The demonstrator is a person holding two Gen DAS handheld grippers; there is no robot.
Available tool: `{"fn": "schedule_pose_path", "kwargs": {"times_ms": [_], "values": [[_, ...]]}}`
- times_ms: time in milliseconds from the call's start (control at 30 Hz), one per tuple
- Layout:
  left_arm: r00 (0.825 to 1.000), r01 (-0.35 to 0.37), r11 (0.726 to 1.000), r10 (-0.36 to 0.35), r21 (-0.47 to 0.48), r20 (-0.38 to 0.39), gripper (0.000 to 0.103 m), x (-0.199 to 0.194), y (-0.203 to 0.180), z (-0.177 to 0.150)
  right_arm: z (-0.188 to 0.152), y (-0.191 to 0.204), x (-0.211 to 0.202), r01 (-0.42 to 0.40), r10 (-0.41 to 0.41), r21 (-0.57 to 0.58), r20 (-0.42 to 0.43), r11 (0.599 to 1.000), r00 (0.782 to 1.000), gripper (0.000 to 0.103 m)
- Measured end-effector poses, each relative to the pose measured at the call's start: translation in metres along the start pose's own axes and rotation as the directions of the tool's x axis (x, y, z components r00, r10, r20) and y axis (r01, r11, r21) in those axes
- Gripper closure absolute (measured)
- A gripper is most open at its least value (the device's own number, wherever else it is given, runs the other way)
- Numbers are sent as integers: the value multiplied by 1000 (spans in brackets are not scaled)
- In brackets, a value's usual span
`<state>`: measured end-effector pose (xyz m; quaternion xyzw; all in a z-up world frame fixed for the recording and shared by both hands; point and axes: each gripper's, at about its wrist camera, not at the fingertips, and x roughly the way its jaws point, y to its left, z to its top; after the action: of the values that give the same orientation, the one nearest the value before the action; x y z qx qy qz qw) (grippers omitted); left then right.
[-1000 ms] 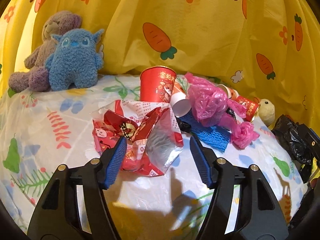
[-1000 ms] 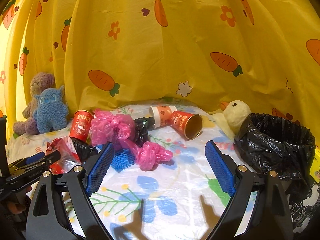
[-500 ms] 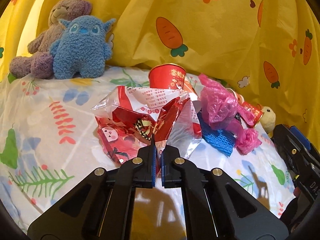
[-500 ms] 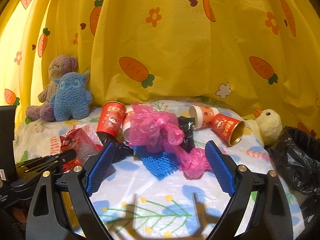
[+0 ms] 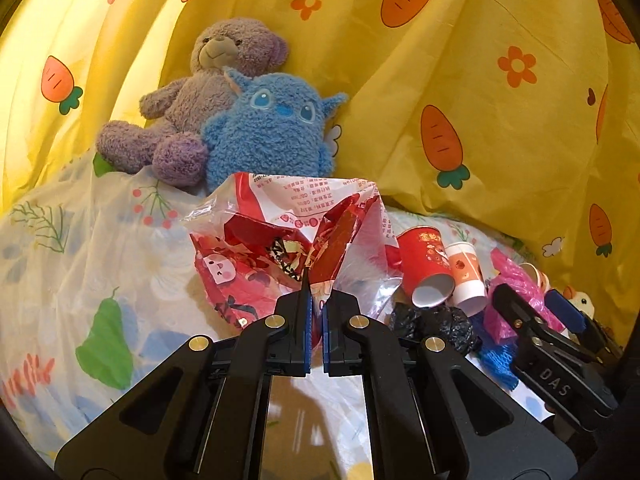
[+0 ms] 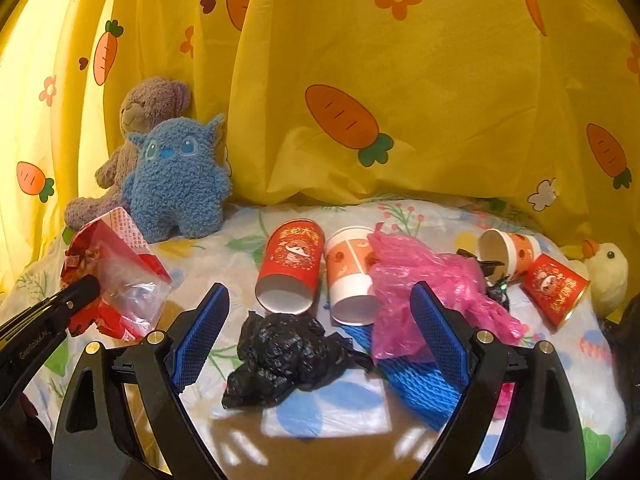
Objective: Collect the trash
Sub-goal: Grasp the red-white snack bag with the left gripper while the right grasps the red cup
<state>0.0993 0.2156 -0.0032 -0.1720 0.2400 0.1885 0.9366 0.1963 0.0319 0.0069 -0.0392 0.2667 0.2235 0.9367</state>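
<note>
My left gripper (image 5: 316, 308) is shut on the lower edge of a crumpled red snack wrapper (image 5: 288, 232) and holds it just off the bed. The right wrist view shows the wrapper (image 6: 116, 276) at the left, on the left gripper (image 6: 80, 292). My right gripper (image 6: 319, 292) stands open over the trash pile, with a crumpled black plastic bag (image 6: 288, 352) between its fingers but untouched. Behind it lie a red paper cup (image 6: 294, 256), an orange-and-white cup (image 6: 348, 276), a pink plastic bag (image 6: 424, 280) and blue foam netting (image 6: 420, 384).
Two more cups (image 6: 508, 252) (image 6: 556, 288) lie at the right beside a yellow duck toy (image 6: 604, 272). A purple bear (image 5: 208, 92) and a blue plush (image 5: 272, 128) lean on the yellow carrot-print curtain (image 6: 440, 80). A printed sheet (image 5: 100, 264) covers the bed.
The left gripper closed on the red wrapper, lifted it and swung left. The right gripper moved left and closer to the pile; the black bin bag slid out of its view.
</note>
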Motion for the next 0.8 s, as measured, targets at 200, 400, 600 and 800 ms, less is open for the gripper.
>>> {"fn": "schedule_pose_path", "kwargs": {"times_ms": [200, 400, 600, 800], "values": [[999, -16, 1000, 15, -16, -32, 100, 26, 7, -1, 11, 8, 51, -3, 4, 10, -73, 1000, 997, 19], [998, 2, 1000, -3, -16, -59, 100, 37, 5, -8, 13, 11, 85, -4, 7, 22, -145, 1000, 989, 26], [997, 16, 1000, -17, -8, -72, 100, 40, 2, -12, 13, 19, 98, 14, -18, -24, -167, 1000, 986, 30], [997, 26, 1000, -27, -16, -76, 100, 40, 3, -12, 11, 25, 112, 2, -16, -60, -230, 998, 973, 47]]}}
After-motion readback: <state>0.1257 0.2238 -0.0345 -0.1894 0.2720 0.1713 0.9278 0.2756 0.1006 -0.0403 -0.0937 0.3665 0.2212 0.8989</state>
